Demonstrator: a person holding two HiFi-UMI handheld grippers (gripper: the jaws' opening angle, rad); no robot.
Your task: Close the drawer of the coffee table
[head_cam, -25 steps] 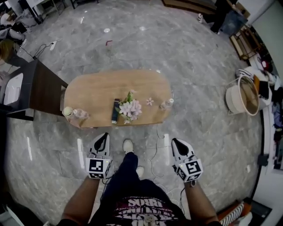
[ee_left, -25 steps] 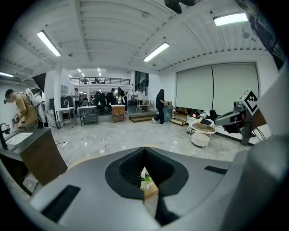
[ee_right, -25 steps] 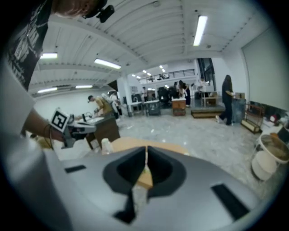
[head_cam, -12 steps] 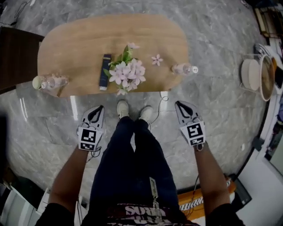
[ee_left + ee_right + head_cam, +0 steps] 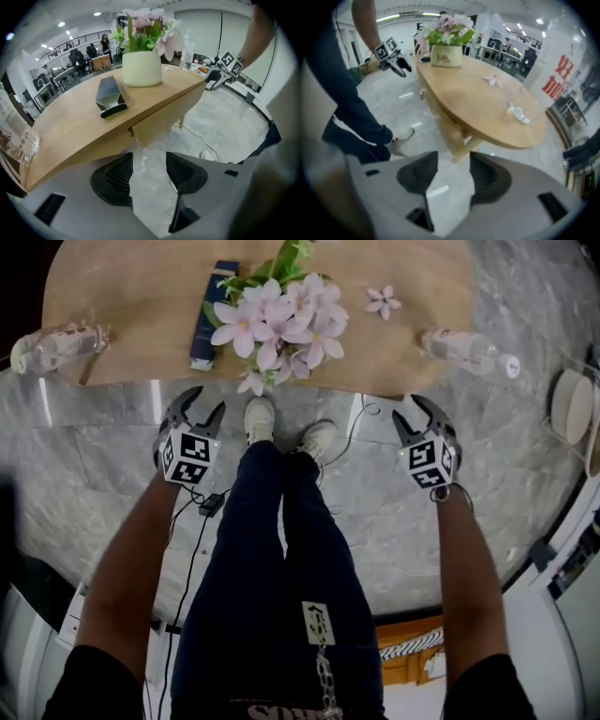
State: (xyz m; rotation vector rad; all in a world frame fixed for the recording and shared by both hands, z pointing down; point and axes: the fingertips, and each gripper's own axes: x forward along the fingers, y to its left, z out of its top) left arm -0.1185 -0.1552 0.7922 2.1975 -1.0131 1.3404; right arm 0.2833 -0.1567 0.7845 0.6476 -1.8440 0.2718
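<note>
Head view: coffee table (image 5: 141,324) fills the top of frame, an oval wooden top with its long axis running left to right. The near long edge faces the person's shoes (image 5: 260,418).

On the top:
- pink flowers (image 5: 277,324) in a cream pot (image 5: 140,68)
- dark blue box (image 5: 208,315), just left of the flowers
- a loose blossom (image 5: 382,301)
- two clear bottles lying down, one at the left end (image 5: 56,345) and one at the right end (image 5: 464,351)

Drawer (image 5: 159,119): seen only in the left gripper view, as a wooden box hanging under the near long edge, about mid-length. Its front panel is turned outward toward the person's side and runs along the table's long axis. I cannot tell how far out it stands. In the head view the tabletop covers it.

Left gripper (image 5: 202,401): just short of the table edge, left of the legs. Its jaws are opening and already wide, with only floor between the pads.

Right gripper (image 5: 412,411): to the right of the legs, near the same edge. Its jaws are likewise opening and wide, with nothing gripped.

Neither gripper touches the table.
</note>
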